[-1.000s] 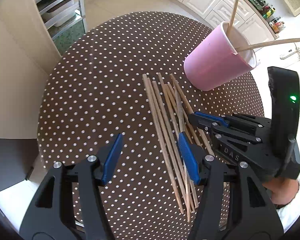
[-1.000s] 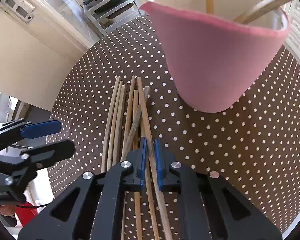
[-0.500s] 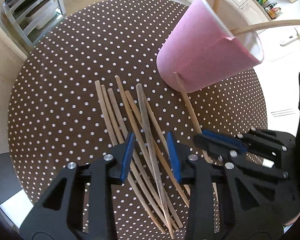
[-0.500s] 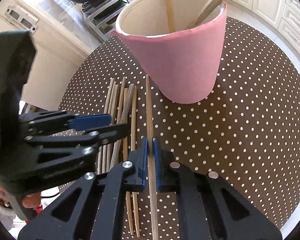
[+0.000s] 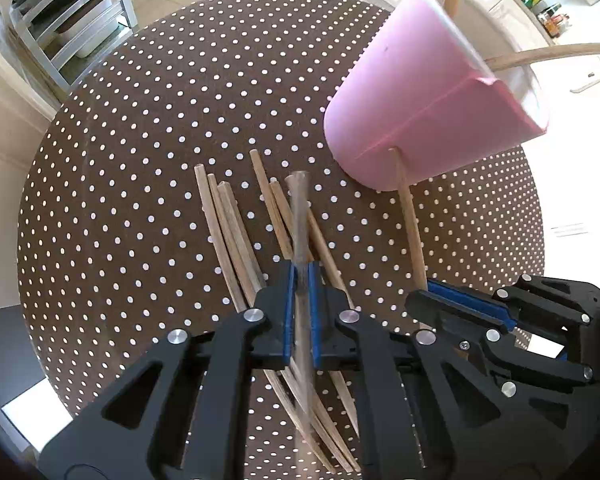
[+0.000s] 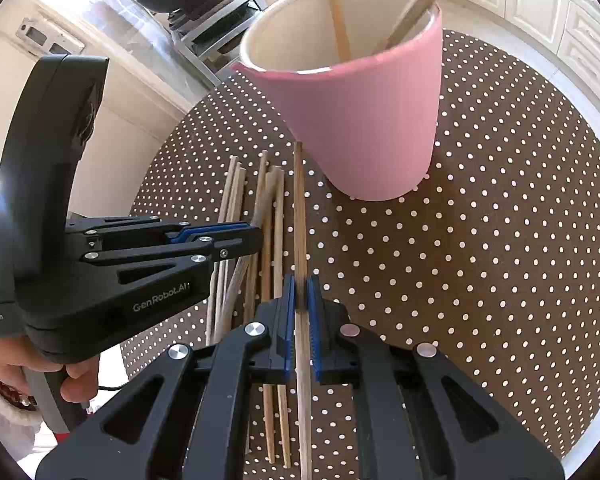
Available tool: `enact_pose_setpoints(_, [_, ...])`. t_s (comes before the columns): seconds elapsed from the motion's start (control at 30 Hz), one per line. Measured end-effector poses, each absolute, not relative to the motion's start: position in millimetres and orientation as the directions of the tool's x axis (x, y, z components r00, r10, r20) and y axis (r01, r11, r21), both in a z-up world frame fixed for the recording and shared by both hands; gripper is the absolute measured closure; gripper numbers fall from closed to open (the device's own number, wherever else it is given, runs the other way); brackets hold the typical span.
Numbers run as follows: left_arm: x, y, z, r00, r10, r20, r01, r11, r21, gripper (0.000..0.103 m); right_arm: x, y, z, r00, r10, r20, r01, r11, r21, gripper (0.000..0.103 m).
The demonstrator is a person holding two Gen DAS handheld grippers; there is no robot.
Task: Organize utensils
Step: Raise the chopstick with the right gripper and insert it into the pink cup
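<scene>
Both grippers point steeply down over the tabletop (image 5: 112,160). Left gripper (image 5: 300,312) fingers clamp a grey chopstick (image 5: 300,216); right gripper (image 6: 299,320) fingers clamp a wooden chopstick (image 6: 299,208) near the cup (image 6: 364,120).

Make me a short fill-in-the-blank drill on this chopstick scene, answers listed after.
1. The cup holding two chopsticks is ____ in colour.
2. The left gripper is shut on a ____ chopstick.
3. The brown tablecloth is patterned with white ____.
4. The right gripper grips ____ chopstick.

Answers: pink; grey; dots; one
</scene>
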State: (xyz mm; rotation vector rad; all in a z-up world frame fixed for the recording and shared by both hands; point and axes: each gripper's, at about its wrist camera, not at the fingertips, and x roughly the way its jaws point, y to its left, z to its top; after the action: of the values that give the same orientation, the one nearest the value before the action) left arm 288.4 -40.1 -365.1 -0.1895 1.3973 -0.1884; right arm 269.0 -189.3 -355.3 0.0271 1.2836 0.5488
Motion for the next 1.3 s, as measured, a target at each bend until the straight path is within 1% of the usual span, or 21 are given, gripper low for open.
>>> enact_pose_setpoints(0.3, [263.7, -20.7, -324.7, 0.233, -0.285, -0.930, 0.052, 0.958, -0.281, 0.096, 260.7, -186.3, -337.4, 0.215, 0.404, -0.889, -0.371, 0.876, 0.309, 0.098])
enact_pose_setpoints(0.5, [242.7, -5.4, -277.9, 0.309, -0.312, -0.898, 0.098, 0.950, -0.296, 0.097, 247.3, -185.4, -308.1, 0.282, 0.409, -0.868, -0.375, 0.880, 0.292, 0.098])
enact_pose_setpoints(0.73, [208.4, 5.4, -216.0, 0.410, -0.357, -0.839, 0.163, 0.934, -0.317, 0.097, 216.5, -179.6, -263.1, 0.390, 0.402, -0.829, -0.387, 0.888, 0.249, 0.098])
enact_pose_setpoints(1.0, [185.4, 14.1, -157.4, 0.522, -0.393, -0.757, 0.217, 0.920, -0.328, 0.097, 187.0, -174.8, -209.6, 0.525, 0.372, -0.766, -0.372, 0.909, 0.186, 0.098])
enact_pose_setpoints(1.2, [185.3, 10.2, -115.1, 0.606, -0.400, -0.687, 0.243, 0.916, -0.318, 0.097, 178.1, -179.7, -155.1, 0.626, 0.355, -0.694, -0.370, 0.919, 0.136, 0.098])
enact_pose_setpoints(1.3, [191.2, 7.6, -104.4, 0.636, -0.398, -0.661, 0.246, 0.916, -0.315, 0.097, 182.8, -184.5, -138.7, 0.660, 0.348, -0.666, -0.364, 0.923, 0.122, 0.098])
